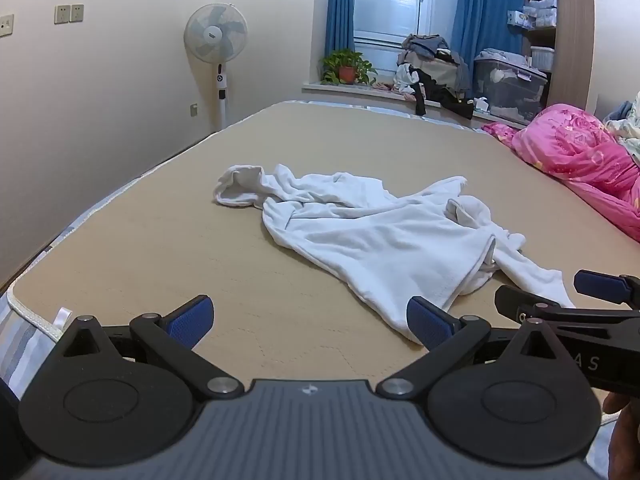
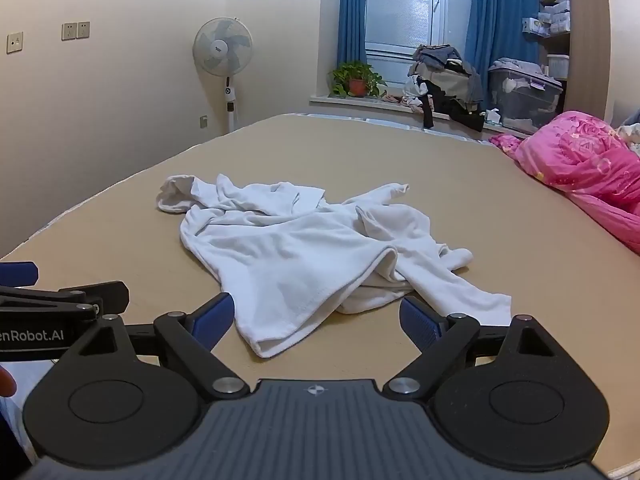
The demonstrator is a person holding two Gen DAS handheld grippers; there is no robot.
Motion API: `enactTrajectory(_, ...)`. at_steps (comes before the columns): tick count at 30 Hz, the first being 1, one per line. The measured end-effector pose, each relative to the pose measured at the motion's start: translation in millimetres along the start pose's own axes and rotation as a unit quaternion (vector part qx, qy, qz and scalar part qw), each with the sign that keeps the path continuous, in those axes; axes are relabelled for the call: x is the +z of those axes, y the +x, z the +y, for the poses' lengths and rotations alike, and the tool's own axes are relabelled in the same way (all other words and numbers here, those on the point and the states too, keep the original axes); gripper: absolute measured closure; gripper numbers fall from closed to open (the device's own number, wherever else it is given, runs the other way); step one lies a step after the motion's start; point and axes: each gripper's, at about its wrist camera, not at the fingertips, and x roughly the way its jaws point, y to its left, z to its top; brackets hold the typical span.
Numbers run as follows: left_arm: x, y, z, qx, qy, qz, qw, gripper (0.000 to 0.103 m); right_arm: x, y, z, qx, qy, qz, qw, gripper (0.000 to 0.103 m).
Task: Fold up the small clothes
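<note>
Both pairs of blue-padded fingers are spread wide and nothing is held between them. In the left wrist view the left gripper is seen low over the near edge of the bed, its right pad just at the lowest hem of the white garment, though contact cannot be confirmed. In the right wrist view the right gripper is likewise held over the near edge of the bed, and the near hem of the white garment is framed between its two pads without being pinched. The garment is spread crumpled on the tan mattress cover, roughly midway between the left and right edges and closer to the near edge than to the far one; a rolled sleeve or hood points toward the far left corner, and another sleeve trails toward the near right. A pink quilt is bunched along the right edge of the bed, well apart from the garment. Beyond the far edge a standing fan is seen by the wall, and a potted plant and a heap of clothes are seen on the window ledge between blue curtains.
</note>
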Motion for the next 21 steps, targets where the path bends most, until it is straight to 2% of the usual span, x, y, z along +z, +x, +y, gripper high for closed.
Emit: enactTrajectory(21, -3.3, -0.7, -1.3, 0.002, 0.001, 0.002, 1.0, 0.0, -2.1, 0.1, 0.7, 0.0, 0.0, 0.0, 1.0, 0.013)
